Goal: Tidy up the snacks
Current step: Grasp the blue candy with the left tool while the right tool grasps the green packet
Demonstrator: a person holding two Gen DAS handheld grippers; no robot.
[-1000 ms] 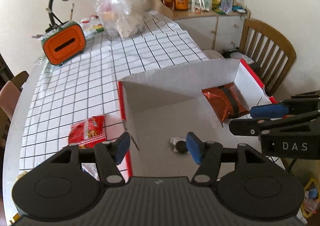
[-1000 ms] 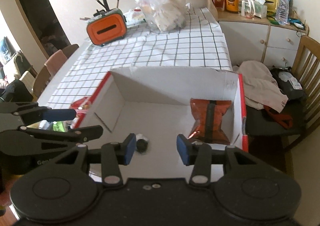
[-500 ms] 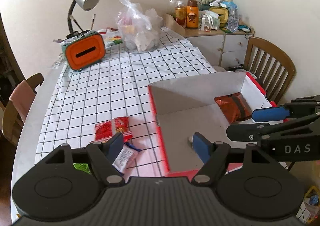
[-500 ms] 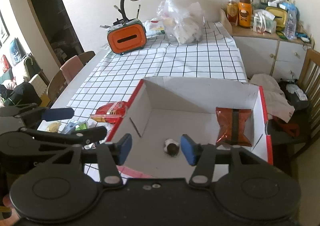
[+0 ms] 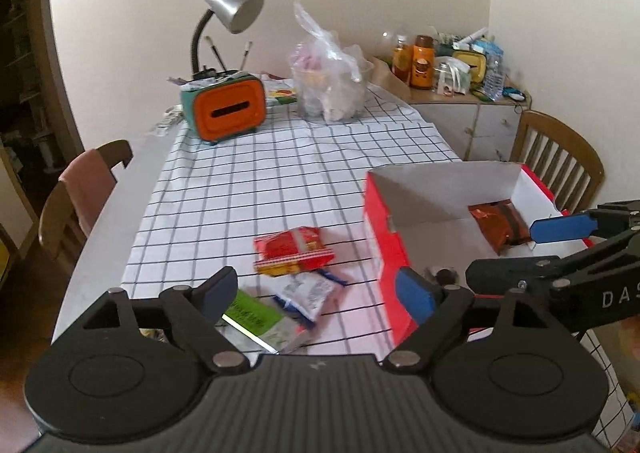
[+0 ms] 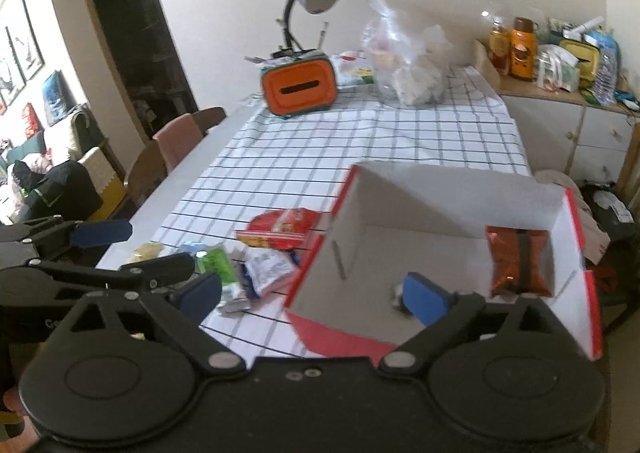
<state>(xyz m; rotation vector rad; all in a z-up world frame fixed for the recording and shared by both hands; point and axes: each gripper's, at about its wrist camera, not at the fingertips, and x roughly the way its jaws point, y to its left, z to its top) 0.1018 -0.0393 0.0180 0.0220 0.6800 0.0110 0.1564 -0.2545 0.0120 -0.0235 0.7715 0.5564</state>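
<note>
Both grippers have pulled back from the box since the earlier frames, and their jaws have just been opening with nothing between them.

From the left wrist view, my left gripper (image 5: 316,293) now hangs released over the loose snacks on the desk (image 5: 100,241) rather than over the box (image 5: 384,225). Below it I see a red pack (image 5: 294,251), a white sachet (image 5: 306,293) and a green pack (image 5: 256,315), all flat, crinkly film pouches lying close together on the checked cloth (image 5: 280,173). The box is stiff card, red outside and white inside, open at the top. A glossy orange-brown pouch (image 5: 500,227) lies at its far end, and a small dark round sweet (image 5: 442,275) sits near the front wall. I judge the drop-off is finished and the next pick is among the three loose packs.

From the right wrist view, my right gripper (image 6: 312,295) stands wide and empty above the box's near left corner. The sweet (image 6: 398,293) is half hidden behind the right pad. The left gripper (image 6: 116,253) shows at the left edge, also released. The red pack (image 6: 280,229) lies just beside the box wall, the sachet (image 6: 266,267) and green pack (image 6: 218,263) nearer me; a pale yellowish piece (image 6: 148,251) beyond them is too blurred to name.
</note>
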